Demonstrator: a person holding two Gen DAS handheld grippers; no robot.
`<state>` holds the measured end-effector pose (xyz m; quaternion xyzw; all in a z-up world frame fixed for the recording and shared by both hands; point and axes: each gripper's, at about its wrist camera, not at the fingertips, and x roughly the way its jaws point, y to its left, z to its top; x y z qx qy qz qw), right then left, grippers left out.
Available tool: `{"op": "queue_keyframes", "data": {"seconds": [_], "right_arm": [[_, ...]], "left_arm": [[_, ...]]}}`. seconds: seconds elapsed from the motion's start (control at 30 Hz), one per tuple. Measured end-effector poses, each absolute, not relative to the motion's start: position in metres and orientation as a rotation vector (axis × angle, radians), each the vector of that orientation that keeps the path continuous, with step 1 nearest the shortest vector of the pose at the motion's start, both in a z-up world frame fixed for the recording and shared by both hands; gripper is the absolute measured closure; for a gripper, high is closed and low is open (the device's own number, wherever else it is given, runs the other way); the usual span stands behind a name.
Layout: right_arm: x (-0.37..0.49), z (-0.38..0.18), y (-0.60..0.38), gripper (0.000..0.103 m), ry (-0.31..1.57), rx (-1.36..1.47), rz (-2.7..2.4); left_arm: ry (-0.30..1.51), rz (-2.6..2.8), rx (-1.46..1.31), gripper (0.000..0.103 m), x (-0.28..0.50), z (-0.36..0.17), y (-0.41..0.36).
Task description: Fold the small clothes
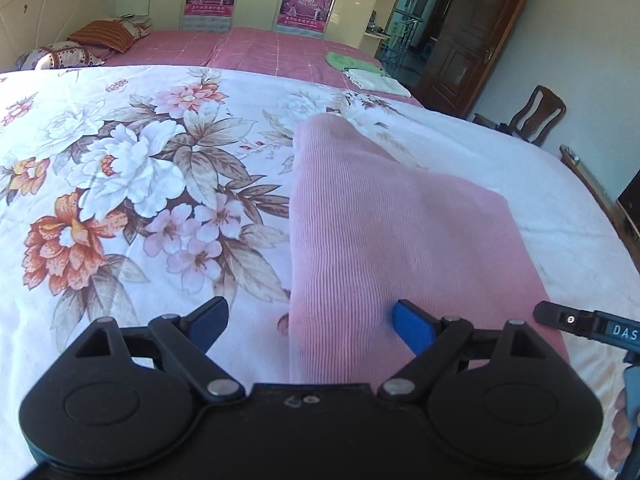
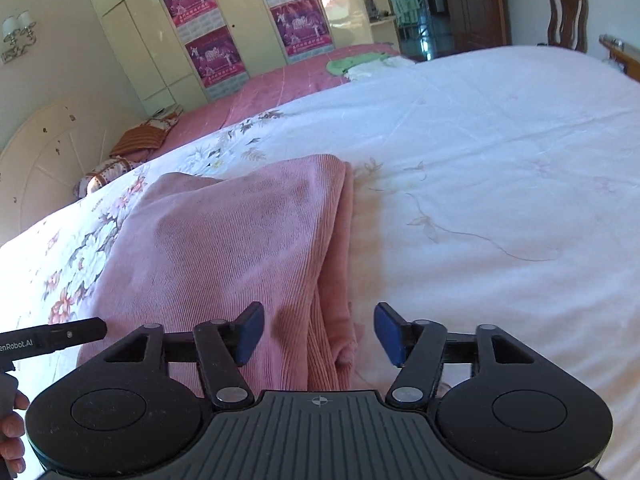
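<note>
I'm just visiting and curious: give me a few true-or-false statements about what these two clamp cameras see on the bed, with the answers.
1. The pink garment lies on a floral bedspread. True.
2. The left gripper is clamped on the garment. False: its jaws stand open, nothing pinched.
3. A green cloth lies at the far side of the bed. True.
4. The right gripper holds the garment lifted in the air. False: its jaws are open and the garment rests on the bed.
5. A wooden chair stands beyond the bed. True.
</note>
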<state>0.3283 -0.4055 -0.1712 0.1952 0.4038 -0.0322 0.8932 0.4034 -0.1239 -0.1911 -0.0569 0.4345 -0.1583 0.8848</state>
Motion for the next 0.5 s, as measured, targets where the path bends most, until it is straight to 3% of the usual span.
{"op": "queue_keyframes", "data": {"seconds": [0.03,0.23,0.27,0.3,0.33,0.37,0.4,0.43,0.5], "right_arm": [[0.334,-0.173,-0.407,0.028,0.837,0.408,-0.063],[0.359,-0.187,-0.412,0.028,0.857,0.464,0.006],[0.361,-0.189,-0.412,0.032,0.859,0.469,0.013],[0.363,-0.191,-0.412,0.041,0.863,0.469,0.016],[0.363,-0.192,-0.413,0.058,0.866,0.47,0.016],[0.362,-0.193,-0.415,0.06,0.863,0.48,0.021],[0.36,-0.193,-0.417,0.066,0.863,0.485,0.032],[0.358,-0.192,-0.42,0.078,0.862,0.497,0.049],[0.355,-0.188,-0.423,0.078,0.85,0.489,0.053]], "left_arm": [[0.907,-0.335,-0.126,0.012,0.406,-0.193,-0.125],[0.935,-0.396,-0.203,0.012,0.425,-0.208,-0.133],[0.943,-0.405,-0.22,0.015,0.428,-0.211,-0.133],[0.948,-0.416,-0.237,0.015,0.43,-0.213,-0.133],[0.951,-0.425,-0.249,0.018,0.432,-0.215,-0.133],[0.951,-0.441,-0.26,0.028,0.433,-0.216,-0.135],[0.952,-0.452,-0.267,0.032,0.434,-0.216,-0.136],[0.945,-0.447,-0.263,0.034,0.433,-0.215,-0.137],[0.932,-0.449,-0.257,0.04,0.431,-0.214,-0.138]]}}
